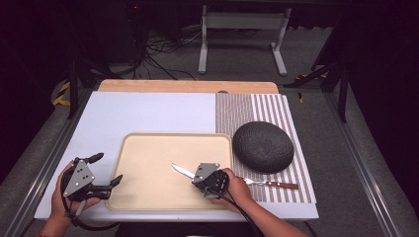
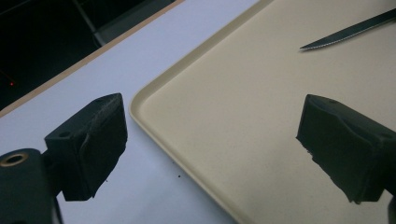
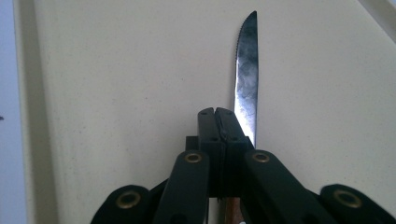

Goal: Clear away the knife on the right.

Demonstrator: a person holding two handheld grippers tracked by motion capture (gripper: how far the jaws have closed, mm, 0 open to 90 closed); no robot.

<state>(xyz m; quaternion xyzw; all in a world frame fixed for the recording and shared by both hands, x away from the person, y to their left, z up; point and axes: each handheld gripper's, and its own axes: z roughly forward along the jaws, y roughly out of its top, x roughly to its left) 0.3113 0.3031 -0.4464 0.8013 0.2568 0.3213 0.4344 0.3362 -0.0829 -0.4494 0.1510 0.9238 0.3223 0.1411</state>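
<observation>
A steak knife lies on the beige tray, its serrated blade pointing to the far left. In the right gripper view the blade runs out from under my right gripper, whose jaws are pressed together with nothing between them; a bit of the knife's wooden handle shows beneath. My right gripper sits low over the tray's near right part. My left gripper rests at the tray's left rim, jaws wide apart and empty. The blade tip is visible far off.
A dark grey dome sits on a striped mat right of the tray. A wooden-handled fork lies on the mat near the front. The tray stands on a white board, with a wooden board behind.
</observation>
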